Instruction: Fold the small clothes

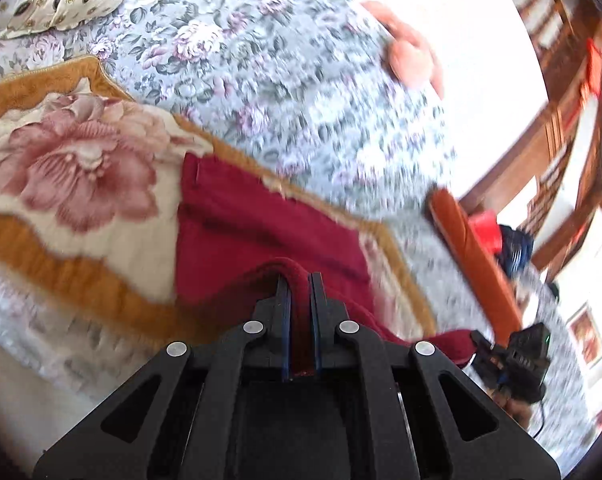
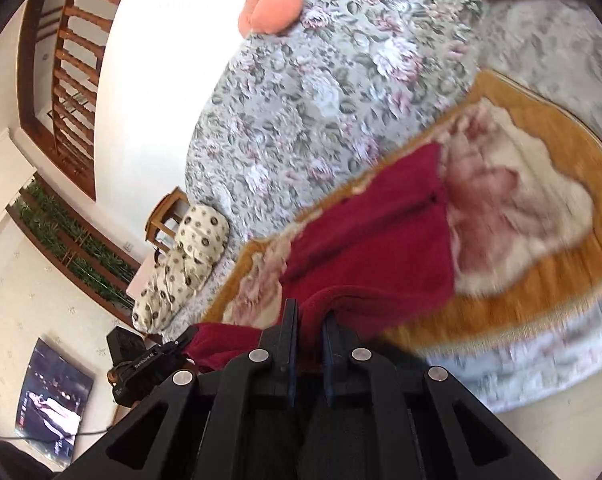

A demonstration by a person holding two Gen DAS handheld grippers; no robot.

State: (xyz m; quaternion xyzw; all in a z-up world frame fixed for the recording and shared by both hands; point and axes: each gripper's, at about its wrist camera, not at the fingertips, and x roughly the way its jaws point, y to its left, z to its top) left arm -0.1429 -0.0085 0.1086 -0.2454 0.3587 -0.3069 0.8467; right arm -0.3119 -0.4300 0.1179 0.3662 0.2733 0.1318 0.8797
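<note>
Gripping one edge of the red garment [image 1: 261, 232] between them, both grippers held cloth at this moment. Left gripper [image 1: 299, 280]: jaws narrow, a red fold pinched between. Right gripper [image 2: 310, 312]: jaws narrow, likewise clamped on a red fold. Garment's far part lay flat on the mat [image 1: 81, 148], which sat on the floral bed [image 1: 261, 60]; near edge was raised off the mat at both grips. Both views were motion-blurred.

Judgement: step in hand was a fold, near edge being carried over toward the far edge.

Notes for doing it well:
- Keep the two grips level and evenly apart, so the lifted edge stays taut and straight.
- Carry the edge low over the cloth; avoid dragging the flat part out of place.
- Line the edge up with the far hem before lowering, then open both jaws together.

Pillow [image 2: 189, 256] and pink cushion [image 2: 273, 4] were well apart from the work.
</note>
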